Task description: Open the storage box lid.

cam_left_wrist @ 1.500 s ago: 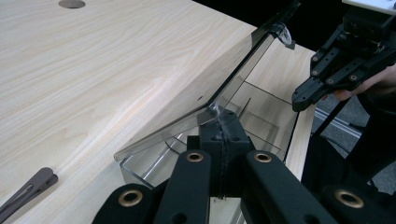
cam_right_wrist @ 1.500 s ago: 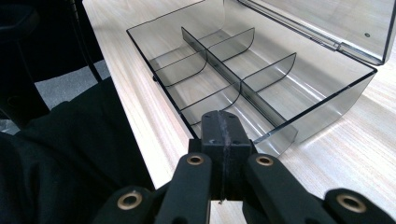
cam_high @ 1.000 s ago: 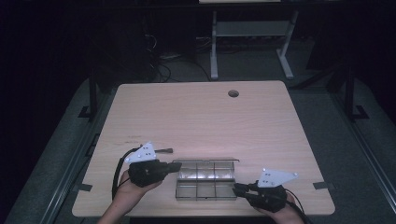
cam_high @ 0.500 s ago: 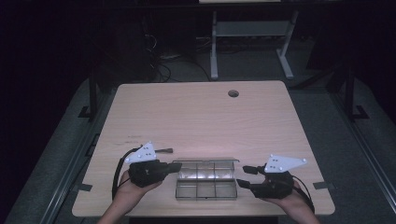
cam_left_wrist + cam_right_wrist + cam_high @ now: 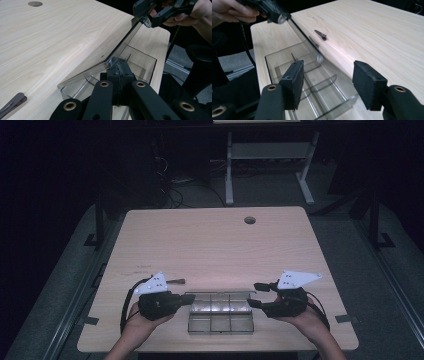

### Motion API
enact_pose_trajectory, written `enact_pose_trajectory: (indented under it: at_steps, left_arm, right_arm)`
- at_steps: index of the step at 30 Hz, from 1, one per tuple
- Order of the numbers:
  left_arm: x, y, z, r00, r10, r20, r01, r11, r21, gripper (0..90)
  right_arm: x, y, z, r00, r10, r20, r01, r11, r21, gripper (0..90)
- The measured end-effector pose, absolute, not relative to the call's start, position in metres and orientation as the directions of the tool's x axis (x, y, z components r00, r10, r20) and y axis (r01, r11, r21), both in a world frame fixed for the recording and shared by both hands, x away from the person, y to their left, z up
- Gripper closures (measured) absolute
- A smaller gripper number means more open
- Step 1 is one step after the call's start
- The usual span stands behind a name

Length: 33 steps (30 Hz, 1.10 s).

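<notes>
A clear plastic compartment box (image 5: 220, 320) lies near the table's front edge, its clear lid (image 5: 125, 42) raised at a slant. My left gripper (image 5: 189, 300) is shut on the lid's left corner (image 5: 111, 61), seen in the left gripper view. My right gripper (image 5: 254, 295) hovers just off the box's right end. Its jaws have just been opening, and they stand apart over the box (image 5: 312, 82) with nothing pressed between the pads (image 5: 293, 80). In the right gripper view the left gripper (image 5: 274, 12) grips the lid's far end.
A dark clip (image 5: 175, 281) lies on the wooden table (image 5: 210, 245) just behind the left gripper, also the clip (image 5: 320, 33) in the right gripper view. A round cable hole (image 5: 250, 220) sits at the table's far side. The floor around is dark.
The right gripper has opened and has risen and moved to the right, away from the box's front right corner. The left gripper has stayed in place on the lid.
</notes>
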<state>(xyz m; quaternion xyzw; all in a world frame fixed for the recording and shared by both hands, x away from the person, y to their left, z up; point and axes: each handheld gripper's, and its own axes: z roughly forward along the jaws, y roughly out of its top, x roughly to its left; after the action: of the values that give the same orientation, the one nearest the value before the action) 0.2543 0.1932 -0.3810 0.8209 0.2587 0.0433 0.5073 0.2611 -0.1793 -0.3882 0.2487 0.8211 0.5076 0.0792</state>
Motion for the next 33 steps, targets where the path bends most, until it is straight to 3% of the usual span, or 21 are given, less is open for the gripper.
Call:
enact_pose_trajectory:
  at_steps: [6, 20, 33]
  left_arm:
    - [0.255, 0.193, -0.381, 0.864, 0.467, -0.189, 0.377, -0.351, 0.857, 89.9]
    - [0.254, 0.195, -0.380, 0.863, 0.469, -0.188, 0.379, -0.356, 0.854, 89.7]
    - [0.248, 0.212, -0.374, 0.856, 0.498, -0.138, 0.357, -0.375, 0.856, 74.7]
  right_arm:
    - [0.269, -0.170, -0.382, -0.880, 0.463, 0.104, 0.297, 0.367, 0.882, 43.2]
    - [0.270, -0.166, -0.381, -0.890, 0.450, 0.074, 0.266, 0.380, 0.886, 56.7]
    - [0.270, -0.167, -0.381, -0.892, 0.447, 0.071, 0.260, 0.379, 0.888, 58.7]
